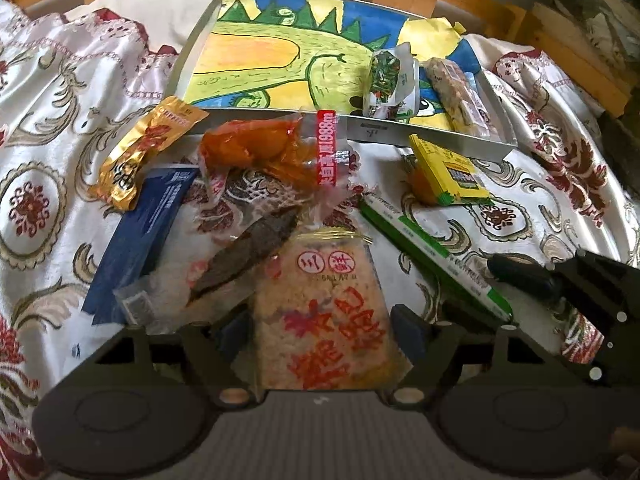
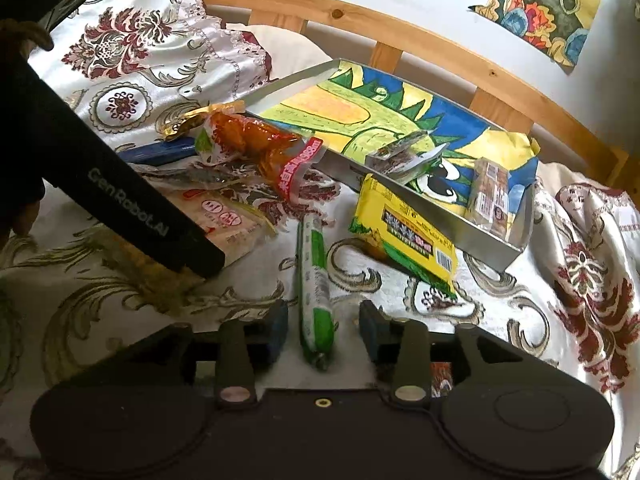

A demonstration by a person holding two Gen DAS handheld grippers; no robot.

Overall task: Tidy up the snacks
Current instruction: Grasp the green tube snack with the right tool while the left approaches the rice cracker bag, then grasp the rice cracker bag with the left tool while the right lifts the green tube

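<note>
Snacks mostly lie loose on the bed outside the tray point(image 1: 460, 140), two inside; both grippers' fingers spread, gripping nothing.

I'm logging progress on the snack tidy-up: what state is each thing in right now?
Tray: partly filled, two packets inside.
Rice cracker pack: on the cloth, between the open left tongs.
Green sausage stick: on the cloth, between the open right tongs, not pinched.
Yellow packet: outside, leaning against the tray.
</note>
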